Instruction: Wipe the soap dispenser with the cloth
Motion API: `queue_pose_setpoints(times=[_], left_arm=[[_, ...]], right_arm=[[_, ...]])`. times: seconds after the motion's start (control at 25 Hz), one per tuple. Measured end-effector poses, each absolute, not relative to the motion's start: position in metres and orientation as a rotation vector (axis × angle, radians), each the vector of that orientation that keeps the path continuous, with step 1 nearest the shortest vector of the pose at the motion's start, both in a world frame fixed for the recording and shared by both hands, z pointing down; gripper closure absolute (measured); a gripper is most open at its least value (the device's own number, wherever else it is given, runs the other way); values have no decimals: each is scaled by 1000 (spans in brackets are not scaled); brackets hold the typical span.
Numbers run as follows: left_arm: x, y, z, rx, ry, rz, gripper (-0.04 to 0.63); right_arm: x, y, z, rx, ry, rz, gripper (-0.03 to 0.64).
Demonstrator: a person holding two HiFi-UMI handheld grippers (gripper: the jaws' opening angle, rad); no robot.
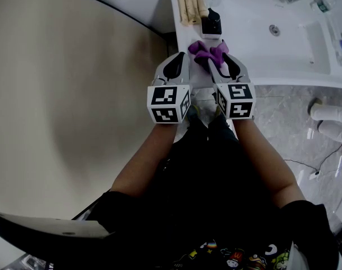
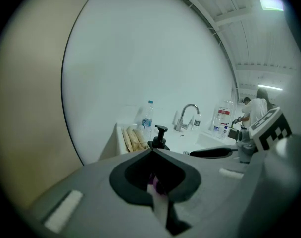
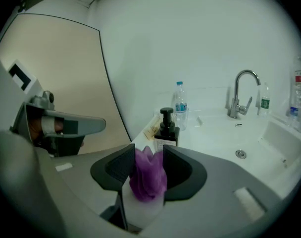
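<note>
The right gripper (image 3: 146,168) grasps the purple cloth (image 3: 148,182) between its jaws; the left gripper (image 2: 154,183) pinches its edge. The soap dispenser (image 3: 166,130) stands on the white counter (image 1: 244,61), at 12 o'clock from the cloth

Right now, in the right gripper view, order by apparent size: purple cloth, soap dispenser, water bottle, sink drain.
Purple cloth, nearest the camera
Soap dispenser and water bottle: too alike to rank
Sink drain

The black, white-labelled pump soap dispenser (image 1: 211,22) stands upright on the white counter (image 1: 247,52). Just beside it, the bunched purple cloth (image 3: 148,175) sits pinched in the right gripper (image 3: 146,158).
</note>
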State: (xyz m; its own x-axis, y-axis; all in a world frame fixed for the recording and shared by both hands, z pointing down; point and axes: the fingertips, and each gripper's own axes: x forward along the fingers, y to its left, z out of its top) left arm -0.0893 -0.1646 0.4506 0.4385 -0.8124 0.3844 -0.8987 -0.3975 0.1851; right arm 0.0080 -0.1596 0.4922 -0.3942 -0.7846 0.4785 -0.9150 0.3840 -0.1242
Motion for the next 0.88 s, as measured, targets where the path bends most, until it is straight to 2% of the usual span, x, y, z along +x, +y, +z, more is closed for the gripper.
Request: queue_pose_setpoints(times=[0.12,0.24,0.48,0.88], left_arm=[[-82,-166,446,2354,-1439,313,595],[-75,-167,438,2376,-1429,298,594],[-61,-174,416,2435,-1436,269,595],[-46,-174,367,2524,-1494,201,595]], right_arm=[[9,-156,466,1499,-2346,493,433],[14,-156,438,1546,-2368,436,511],[23,-162,391,1622,-2407,303,590],[31,-165,353,1627,-2467,205,595]])
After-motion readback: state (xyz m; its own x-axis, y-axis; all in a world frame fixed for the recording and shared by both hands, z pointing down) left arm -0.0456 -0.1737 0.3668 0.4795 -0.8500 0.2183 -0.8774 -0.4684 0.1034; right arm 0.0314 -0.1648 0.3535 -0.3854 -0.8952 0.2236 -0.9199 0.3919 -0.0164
